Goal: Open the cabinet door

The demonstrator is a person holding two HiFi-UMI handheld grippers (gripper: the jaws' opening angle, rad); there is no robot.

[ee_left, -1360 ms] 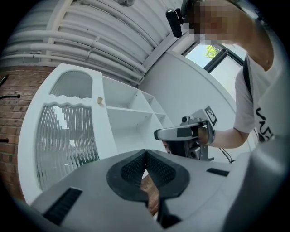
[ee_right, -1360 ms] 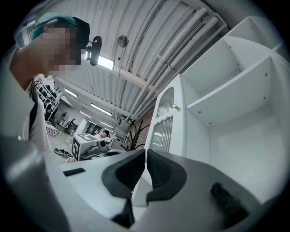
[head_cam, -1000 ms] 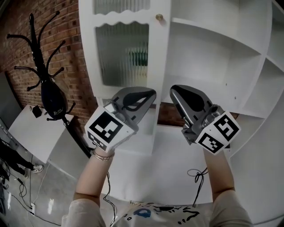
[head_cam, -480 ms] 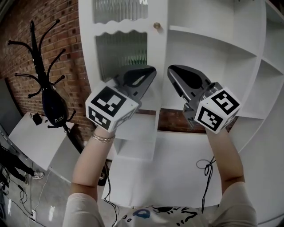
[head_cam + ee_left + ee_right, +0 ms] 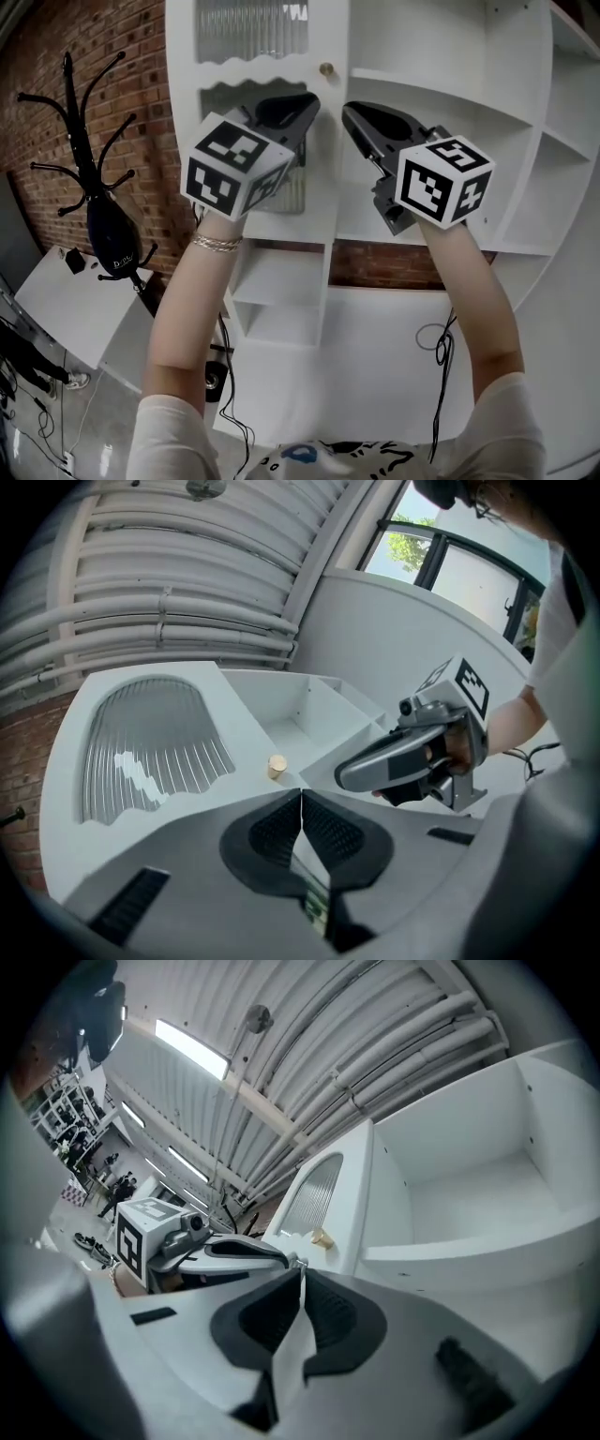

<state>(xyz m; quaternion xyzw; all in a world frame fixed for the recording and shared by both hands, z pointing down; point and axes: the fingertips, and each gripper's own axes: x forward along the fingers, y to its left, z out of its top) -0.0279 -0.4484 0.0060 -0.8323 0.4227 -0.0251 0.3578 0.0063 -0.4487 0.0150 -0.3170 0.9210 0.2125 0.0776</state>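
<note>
You're at the approach: your left gripper [image 5: 307, 101] and right gripper [image 5: 351, 112] hover closed and empty just below the knob [image 5: 326, 68] of the cabinet door [image 5: 317, 202], which looks shut. Next, one gripper needs opening to take the knob.

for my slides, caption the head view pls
Left gripper and right gripper, jaws shut, held just below the knob on the cabinet door.

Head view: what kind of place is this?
Likely a workshop or studio rather than a home: bare brick wall, exposed ceiling pipes, and a white cabinet standing beside a black coat stand.
</note>
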